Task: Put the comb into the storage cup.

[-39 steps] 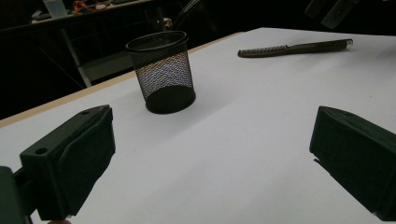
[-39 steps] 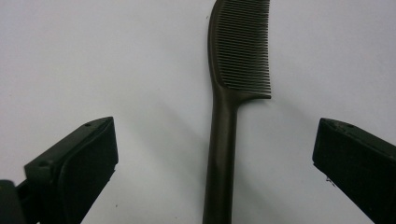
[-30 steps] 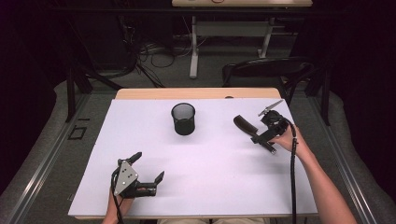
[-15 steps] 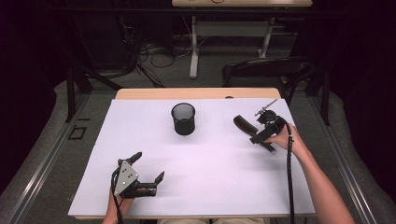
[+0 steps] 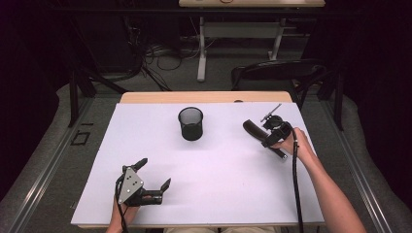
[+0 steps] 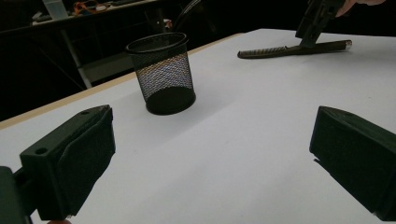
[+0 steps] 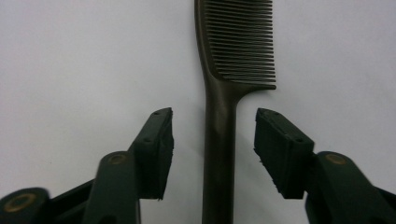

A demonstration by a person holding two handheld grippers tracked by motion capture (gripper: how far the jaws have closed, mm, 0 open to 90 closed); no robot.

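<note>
right gripper (image 7: 214, 149) lowered since before, fingers straddling comb (image 7: 224, 116) handle.

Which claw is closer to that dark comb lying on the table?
Right. The right claw straddles the comb handle, jaws open; the left claw rests far off, near the table's front edge.

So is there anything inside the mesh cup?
Nothing shows above the rim of the mesh cup, and through the mesh it looks empty. Its dark bottom band hides the floor, so something small and flat could lie there unseen.
</note>
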